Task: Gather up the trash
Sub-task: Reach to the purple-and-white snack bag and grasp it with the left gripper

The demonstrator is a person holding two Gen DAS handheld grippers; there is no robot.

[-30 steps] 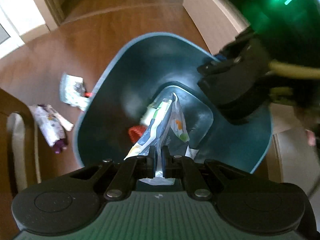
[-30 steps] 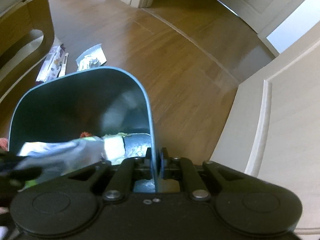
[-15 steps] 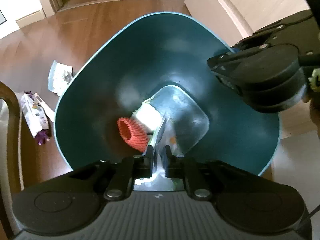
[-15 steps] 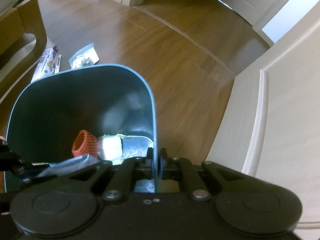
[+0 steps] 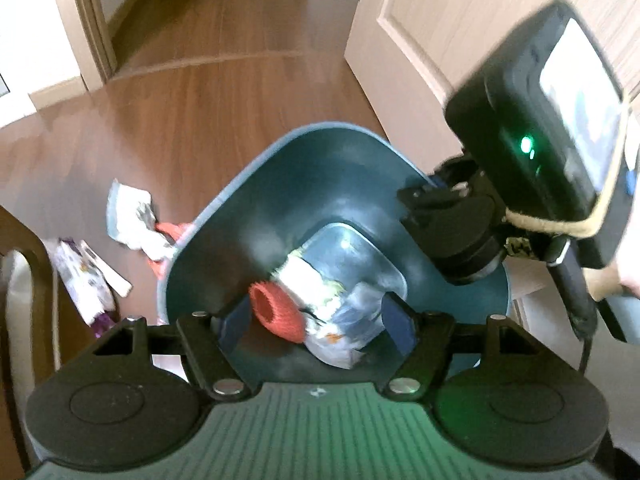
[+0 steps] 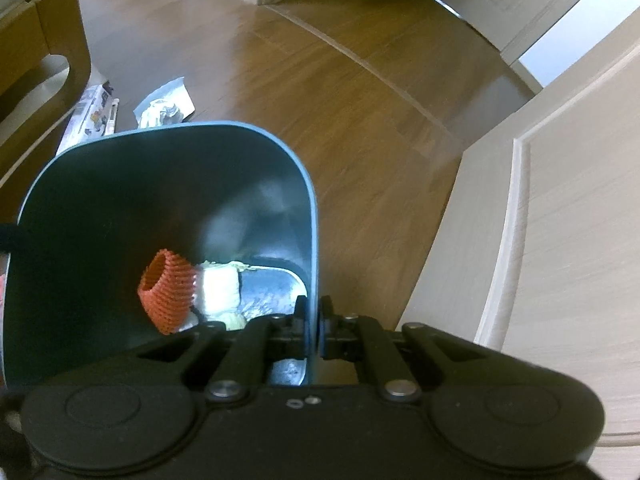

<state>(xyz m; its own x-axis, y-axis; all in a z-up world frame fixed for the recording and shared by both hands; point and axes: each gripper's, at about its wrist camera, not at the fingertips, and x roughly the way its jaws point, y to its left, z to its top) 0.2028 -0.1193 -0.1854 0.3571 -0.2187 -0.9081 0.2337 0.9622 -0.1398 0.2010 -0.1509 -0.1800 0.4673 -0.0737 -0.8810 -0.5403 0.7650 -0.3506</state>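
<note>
A: Where is your trash right now?

B: Down in the dark teal bin [image 5: 304,184]. A crumpled plastic wrapper [image 5: 340,320] lies on the bottom beside a red foam net sleeve [image 5: 276,312], with the sleeve at about 9 o'clock of the wrapper.

A: And your left gripper [image 5: 316,324]?

B: Its fingers [image 5: 232,324] are opening above the bin mouth. The wrapper shows between them in the left wrist view, but the pads do not press on it.

A: Your right gripper [image 6: 313,320]?

B: Its fingers are clamped together on the bin's rim [image 6: 313,240], one inside the wall and one outside. In the left wrist view it sits at about 3 o'clock of the bin.

A: Anything on the floor [image 6: 320,92]?

B: A crumpled silver-white wrapper [image 5: 132,216] lies just outside the bin at about 10 o'clock, with something red [image 5: 172,230] beside it against the bin wall. A purple-and-white packet [image 5: 86,276] lies farther out at 9 o'clock, near a wooden chair [image 5: 24,252].
</note>
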